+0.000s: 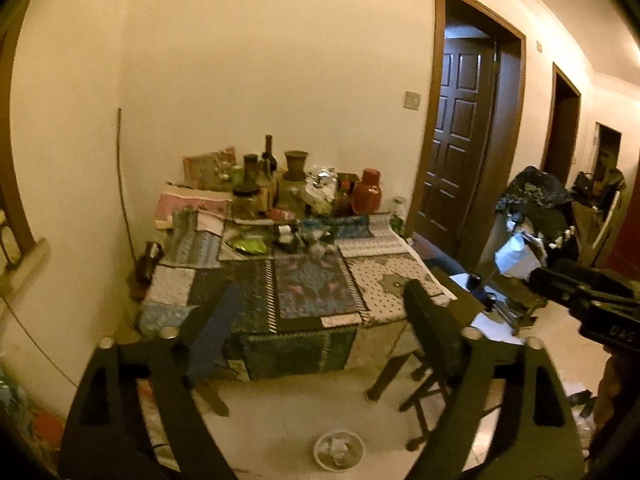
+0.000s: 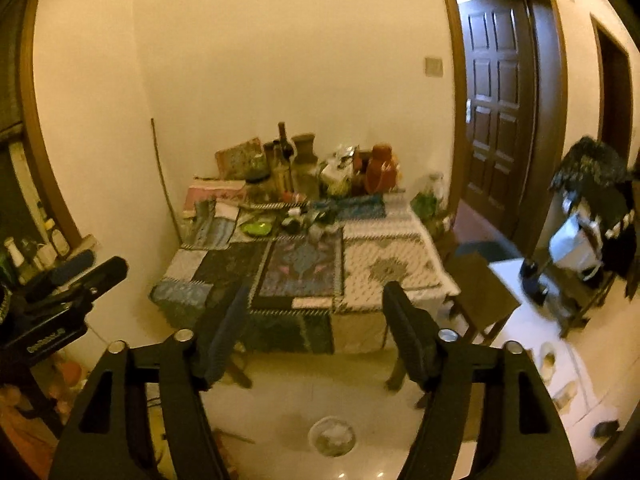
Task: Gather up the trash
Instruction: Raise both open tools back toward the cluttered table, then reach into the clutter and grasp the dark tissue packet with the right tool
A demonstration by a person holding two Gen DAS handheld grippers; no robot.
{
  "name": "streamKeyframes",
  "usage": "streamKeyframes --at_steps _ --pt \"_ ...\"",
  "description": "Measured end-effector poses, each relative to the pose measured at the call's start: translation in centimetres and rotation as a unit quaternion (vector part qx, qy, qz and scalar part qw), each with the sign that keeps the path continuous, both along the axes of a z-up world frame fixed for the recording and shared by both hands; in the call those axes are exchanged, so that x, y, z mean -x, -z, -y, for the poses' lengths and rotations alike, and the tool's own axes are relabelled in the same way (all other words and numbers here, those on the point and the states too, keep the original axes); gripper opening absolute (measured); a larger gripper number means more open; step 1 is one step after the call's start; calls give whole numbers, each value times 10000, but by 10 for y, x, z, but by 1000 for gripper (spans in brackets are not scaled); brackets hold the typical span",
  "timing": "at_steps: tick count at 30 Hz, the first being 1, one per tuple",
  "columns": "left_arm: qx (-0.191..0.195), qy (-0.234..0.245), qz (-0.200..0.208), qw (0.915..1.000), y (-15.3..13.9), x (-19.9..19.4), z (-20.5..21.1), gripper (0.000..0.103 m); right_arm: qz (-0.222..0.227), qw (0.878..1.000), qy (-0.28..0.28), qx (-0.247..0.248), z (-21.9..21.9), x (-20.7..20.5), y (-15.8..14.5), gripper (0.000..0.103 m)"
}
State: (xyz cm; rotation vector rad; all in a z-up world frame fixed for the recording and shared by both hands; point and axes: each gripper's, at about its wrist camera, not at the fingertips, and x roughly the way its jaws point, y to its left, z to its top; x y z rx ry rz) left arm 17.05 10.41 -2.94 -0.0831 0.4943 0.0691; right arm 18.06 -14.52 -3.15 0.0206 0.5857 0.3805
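- Two grippers are raised side by side, both aimed across the room at the patchwork-covered table (image 1: 312, 280) against the far wall; neither is near anything it could pick up.
- The left gripper (image 1: 320, 312) stands wide, with only air and the table's front edge showing between its fingers.
- The right gripper (image 2: 316, 316) is spread wide too, and nothing sits between its jaws.
- The trash I can pick out most clearly is in a small round white bin (image 1: 339, 450) on the pale floor, low between the grippers and in front of the table; crumpled white paper lies in it. It looks placed there to receive whatever gets gathered.
- Likely candidates for collecting lie on the table: a green wrapper (image 1: 248, 245) and some crinkled foil (image 1: 322, 178) among the bottles and the red jar (image 1: 366, 192) crowded at the back. Whether other bits there are rubbish, the blur does not let me say.
- A dark chair (image 1: 432, 344) stands at the table's right corner, so a reach from that side would have to go around it.
- My guess is this is a pause to survey, with jaws spread ready for the next grab.
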Motion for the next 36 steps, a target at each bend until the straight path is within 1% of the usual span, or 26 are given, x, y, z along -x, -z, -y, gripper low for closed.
streamKeyframes --at_steps 1,2,4,8,11,13,18,22,29,32,36 --pt "-33 -42 21 10000 -1 -2 0 89 68 10000 36 -1 1 -2 -1 81" --pt "-45 -51 27 10000 -1 -4 1 90 126 9999 59 -15 3 -5 -2 82" --pt "-23 -56 -13 10000 0 -14 1 92 155 9999 62 -48 6 -13 -3 83" --pt "-63 -176 -40 9998 4 -38 2 93 113 9998 -50 -164 10 -46 1 83" --pt "-61 -303 -89 9995 7 -69 3 95 123 9997 -148 -169 12 -69 3 83" --pt "-51 -374 -109 9992 7 -90 7 95 111 9995 -253 -170 13 -92 2 83" --pt "-36 -547 -116 9984 3 -143 17 95 66 9987 -477 -187 19 -137 -3 83" --pt "55 -741 -117 9972 1 -181 22 95 -23 9973 -712 -171 21 -172 -3 83" --pt "173 -1147 -300 9928 17 -227 15 95 -235 9941 -1051 -90 12 -222 7 83" --pt "236 -1249 -470 9908 27 -244 5 95 -397 9930 -1107 -90 4 -240 13 83" --pt "381 -1431 -650 9868 42 -267 -22 95 -697 9909 -1145 -145 -13 -266 25 83"
